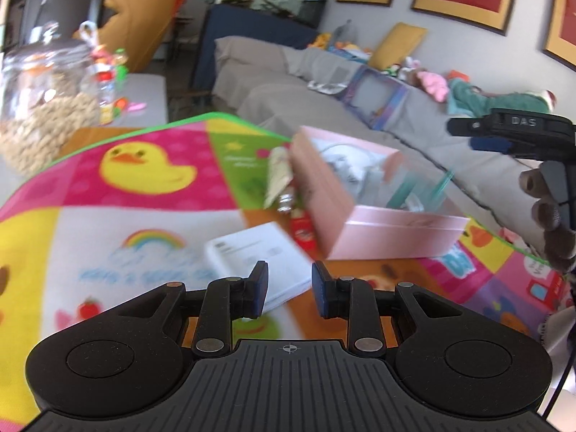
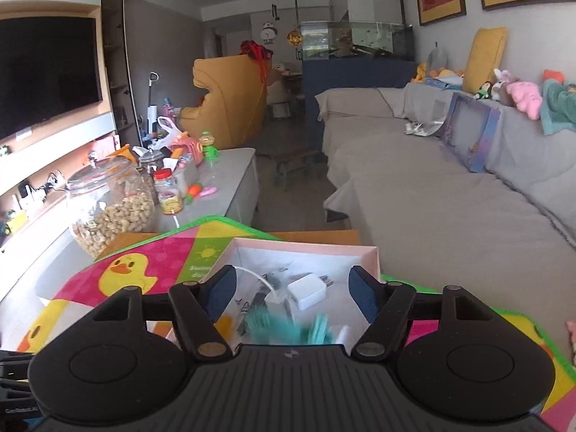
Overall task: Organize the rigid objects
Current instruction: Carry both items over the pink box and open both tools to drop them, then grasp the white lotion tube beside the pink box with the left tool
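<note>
Two grippers are seen above a colourful play mat (image 1: 118, 216) that is spread over the counter (image 2: 230, 169). The left gripper (image 1: 289, 289) is held with a narrow gap between its blue pads, and nothing is gripped. Just ahead of its left finger a white booklet (image 1: 252, 255) is laid flat on the mat. Further ahead and to the right, a pink box (image 1: 378, 230) is set on the mat; a red packet (image 1: 300, 228) and a pale wrapped item are pressed against its near left wall, though blur keeps them from being told apart clearly.

The right gripper (image 2: 293, 295) is spread wide directly over the open pink box (image 2: 306, 244), and nothing is held. Between and just beyond its fingers a white charger (image 2: 306, 289) with a cable is seen inside the box, while a blurred teal object (image 2: 277, 327) is seen nearer the gripper body. Far to the left, a glass jar of nuts (image 2: 108, 205) is stood on the counter.
</note>
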